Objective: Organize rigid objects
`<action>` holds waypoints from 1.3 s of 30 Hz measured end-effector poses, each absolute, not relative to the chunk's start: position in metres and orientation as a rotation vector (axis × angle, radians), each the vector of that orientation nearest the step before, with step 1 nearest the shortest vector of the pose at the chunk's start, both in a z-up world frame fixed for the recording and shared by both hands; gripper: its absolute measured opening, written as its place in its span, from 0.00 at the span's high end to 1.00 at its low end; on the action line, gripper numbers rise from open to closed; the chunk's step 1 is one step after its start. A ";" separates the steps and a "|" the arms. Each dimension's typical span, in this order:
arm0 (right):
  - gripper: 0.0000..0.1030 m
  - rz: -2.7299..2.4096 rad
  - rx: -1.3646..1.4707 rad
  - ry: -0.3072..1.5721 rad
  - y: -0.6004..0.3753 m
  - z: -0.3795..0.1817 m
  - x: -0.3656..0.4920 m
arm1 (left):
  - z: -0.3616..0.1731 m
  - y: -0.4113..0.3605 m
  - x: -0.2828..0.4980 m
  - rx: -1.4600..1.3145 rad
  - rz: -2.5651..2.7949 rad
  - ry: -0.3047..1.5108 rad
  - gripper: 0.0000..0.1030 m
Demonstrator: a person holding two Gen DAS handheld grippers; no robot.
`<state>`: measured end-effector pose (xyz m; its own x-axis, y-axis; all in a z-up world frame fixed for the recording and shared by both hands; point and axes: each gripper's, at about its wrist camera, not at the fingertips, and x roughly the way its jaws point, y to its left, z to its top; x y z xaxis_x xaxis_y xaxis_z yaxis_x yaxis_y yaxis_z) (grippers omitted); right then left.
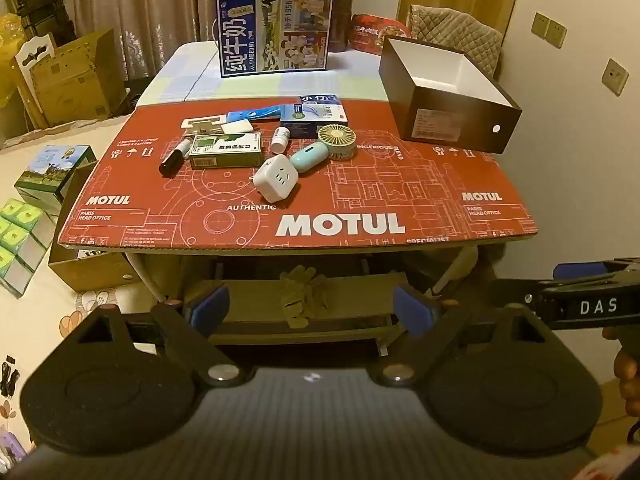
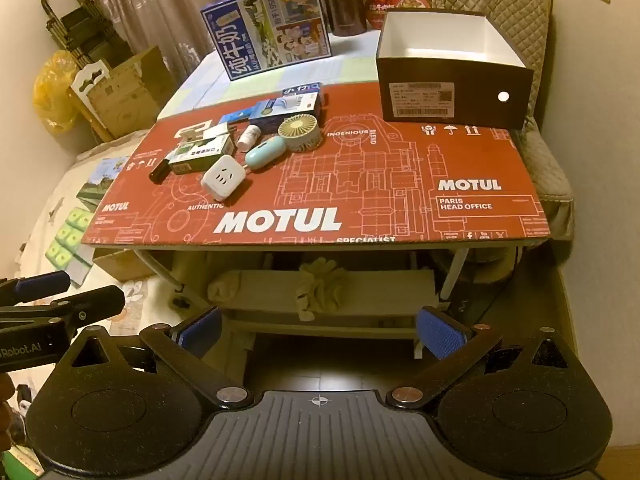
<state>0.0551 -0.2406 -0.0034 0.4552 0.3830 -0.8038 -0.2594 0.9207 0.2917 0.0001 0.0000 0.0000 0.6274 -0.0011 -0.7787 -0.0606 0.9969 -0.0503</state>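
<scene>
Hovering before red mat [image 1: 400,184] edge | left tongs [image 1: 308,308] agape | right tongs [image 2: 320,330] agape

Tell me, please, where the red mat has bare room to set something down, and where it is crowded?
Bare: the near strip of the red mat between the white plug cube and the front edge, and the right half, from the mini fan across to the open box. Crowded: the far-left cluster around the green box. Both jaws open, well short of the mat.
</scene>
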 end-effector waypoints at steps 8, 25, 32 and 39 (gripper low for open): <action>0.02 0.397 0.131 1.021 -0.240 -0.003 0.053 | 0.000 0.000 0.000 -0.071 0.032 0.888 0.15; 0.02 0.395 0.130 1.017 -0.239 -0.002 0.052 | 0.001 0.001 -0.005 -0.071 0.035 0.885 0.15; 0.02 0.395 0.131 1.016 -0.238 -0.002 0.052 | 0.001 0.001 -0.005 -0.071 0.035 0.886 0.15; 0.02 0.395 0.130 1.016 -0.237 -0.001 0.052 | 0.001 0.001 -0.005 -0.072 0.035 0.886 0.15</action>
<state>0.0517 -0.2375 -0.0011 0.4631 0.3800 -0.8007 -0.2606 0.9219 0.2869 -0.0046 0.0007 0.0013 0.6322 0.0006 -0.7748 -0.0603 0.9970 -0.0484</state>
